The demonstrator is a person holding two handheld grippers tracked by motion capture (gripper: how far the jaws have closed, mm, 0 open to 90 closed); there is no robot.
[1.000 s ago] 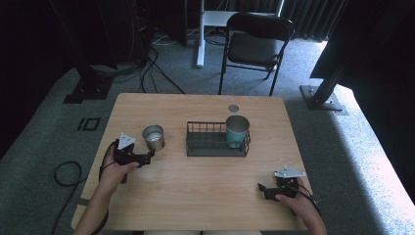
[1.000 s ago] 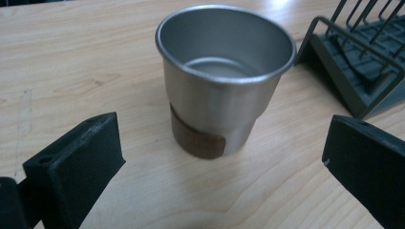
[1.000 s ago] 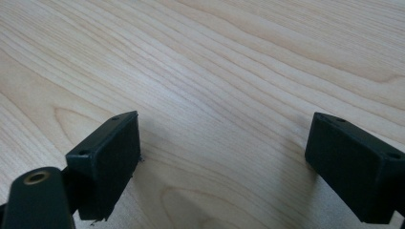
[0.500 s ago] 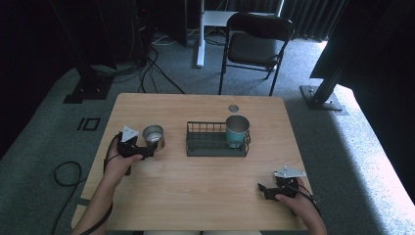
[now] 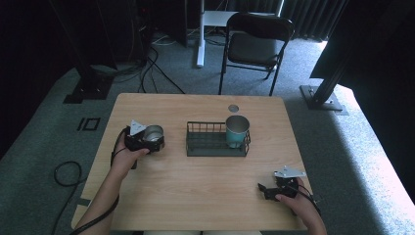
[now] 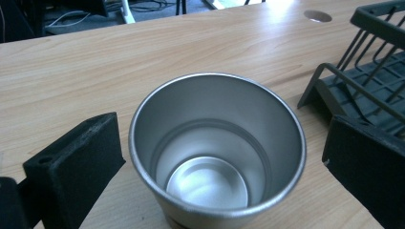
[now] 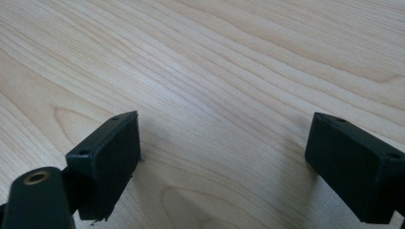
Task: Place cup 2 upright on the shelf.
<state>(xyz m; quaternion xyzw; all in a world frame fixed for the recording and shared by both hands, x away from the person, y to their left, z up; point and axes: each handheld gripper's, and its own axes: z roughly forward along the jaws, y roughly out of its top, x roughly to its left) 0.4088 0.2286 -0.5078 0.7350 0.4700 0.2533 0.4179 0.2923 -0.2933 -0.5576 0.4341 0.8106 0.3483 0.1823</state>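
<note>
A bare steel cup (image 5: 153, 132) stands upright on the wooden table (image 5: 195, 186), left of a dark wire rack (image 5: 215, 147). My left gripper (image 5: 154, 139) is open, with one jaw on each side of the cup (image 6: 217, 152) and a gap at both sides. The cup is empty inside. A teal cup (image 5: 237, 130) with a steel rim stands in the right end of the rack. My right gripper (image 5: 263, 188) rests low over the table's near right part, open, with only wood grain between its jaws (image 7: 234, 167).
The rack's left end (image 6: 363, 86) lies just right of the steel cup. A round cable hole (image 5: 233, 107) sits near the table's far edge. A black folding chair (image 5: 257, 44) stands behind the table, with cables on the floor at left.
My left gripper has moved forward and to the right, bringing its open jaws around the steel cup. The right gripper has stayed put.
</note>
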